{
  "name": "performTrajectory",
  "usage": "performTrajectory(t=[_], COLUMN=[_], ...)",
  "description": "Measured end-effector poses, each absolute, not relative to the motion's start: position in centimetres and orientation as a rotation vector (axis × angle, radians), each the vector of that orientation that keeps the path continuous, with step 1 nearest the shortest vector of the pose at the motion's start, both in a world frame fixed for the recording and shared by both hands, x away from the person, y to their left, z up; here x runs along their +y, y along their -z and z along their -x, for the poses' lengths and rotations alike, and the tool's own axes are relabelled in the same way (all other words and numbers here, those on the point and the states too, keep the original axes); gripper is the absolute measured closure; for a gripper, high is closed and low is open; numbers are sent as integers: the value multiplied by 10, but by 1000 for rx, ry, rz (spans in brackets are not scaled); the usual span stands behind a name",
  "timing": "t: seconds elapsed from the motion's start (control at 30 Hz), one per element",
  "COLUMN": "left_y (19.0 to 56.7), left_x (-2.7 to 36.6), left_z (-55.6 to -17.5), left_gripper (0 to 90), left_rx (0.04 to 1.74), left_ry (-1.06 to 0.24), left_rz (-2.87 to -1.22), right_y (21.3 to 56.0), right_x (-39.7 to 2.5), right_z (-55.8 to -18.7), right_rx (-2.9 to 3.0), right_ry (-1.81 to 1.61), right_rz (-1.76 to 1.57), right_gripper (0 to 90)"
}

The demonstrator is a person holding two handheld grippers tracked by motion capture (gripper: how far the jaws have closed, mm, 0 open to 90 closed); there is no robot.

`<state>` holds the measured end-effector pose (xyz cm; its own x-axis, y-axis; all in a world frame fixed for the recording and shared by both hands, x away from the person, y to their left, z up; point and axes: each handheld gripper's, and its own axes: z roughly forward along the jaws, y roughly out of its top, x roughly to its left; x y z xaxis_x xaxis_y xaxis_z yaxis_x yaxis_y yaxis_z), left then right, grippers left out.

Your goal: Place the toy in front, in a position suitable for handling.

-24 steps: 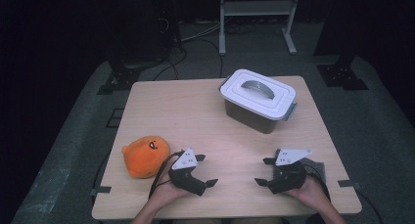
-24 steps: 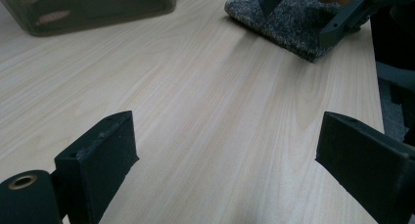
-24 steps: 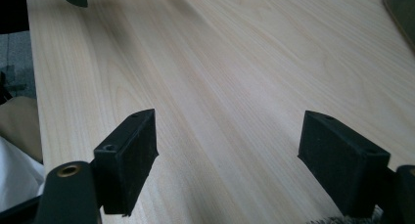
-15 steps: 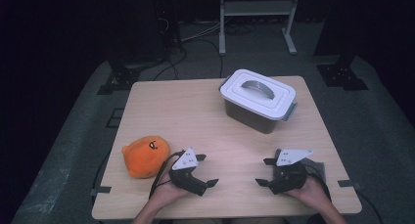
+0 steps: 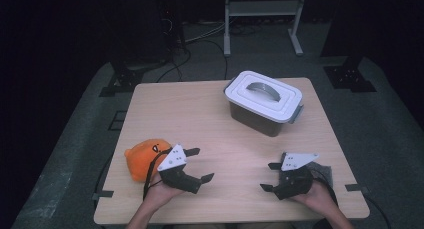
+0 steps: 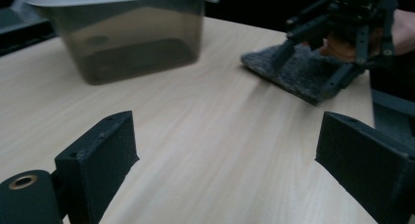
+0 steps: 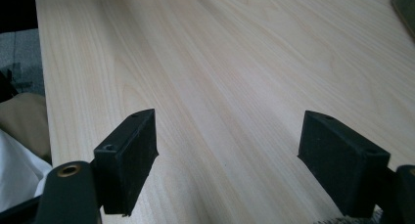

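A: Left gripper (image 5: 192, 165) sits low at the near edge, jaws spread wide and nothing between them, facing right across the table (image 5: 200, 119). Right gripper (image 5: 272, 176) mirrors it, also gaping and empty, over a grey felt pad (image 6: 298, 70).

B: And the orange plush toy (image 5: 142, 156)?

A: Near left corner, just beside the left gripper, at its outer side. That looks like the thing to pick up (it's the closest by far).

B: So how should the grab go?

A: I'd say turn the left gripper toward the toy, keep the jaws wide, come down over the rounded body and close gently across its narrow width.

B: Which way does it lie?

A: Long axis runs roughly left to right; its face markings turn up and right, toward the gripper. The lidded box (image 5: 262, 101) waits far right, lid on, well apart.
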<state>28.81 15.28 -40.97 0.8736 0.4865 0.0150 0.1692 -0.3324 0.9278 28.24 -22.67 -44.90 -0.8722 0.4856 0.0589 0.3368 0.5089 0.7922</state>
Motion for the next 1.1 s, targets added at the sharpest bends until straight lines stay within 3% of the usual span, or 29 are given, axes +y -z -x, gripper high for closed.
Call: performTrajectory(t=[0.5,0.87,1.1], left_y=[385,397,410], left_x=[229,279,297], left_z=[-296,-306,-310], left_gripper=[73,84,216], left_rx=[594,685,720], left_ry=[-547,-528,-505], left_rz=[-1863,-1849,-1866], right_y=[449,449,449], right_x=[-226,-226,-225], right_z=[-281,-281,-281], right_rx=[2595,2599,2603], right_ry=[-1315,-1320,-1323], right_rz=[-696,-694,-688], right_gripper=[207,207,208])
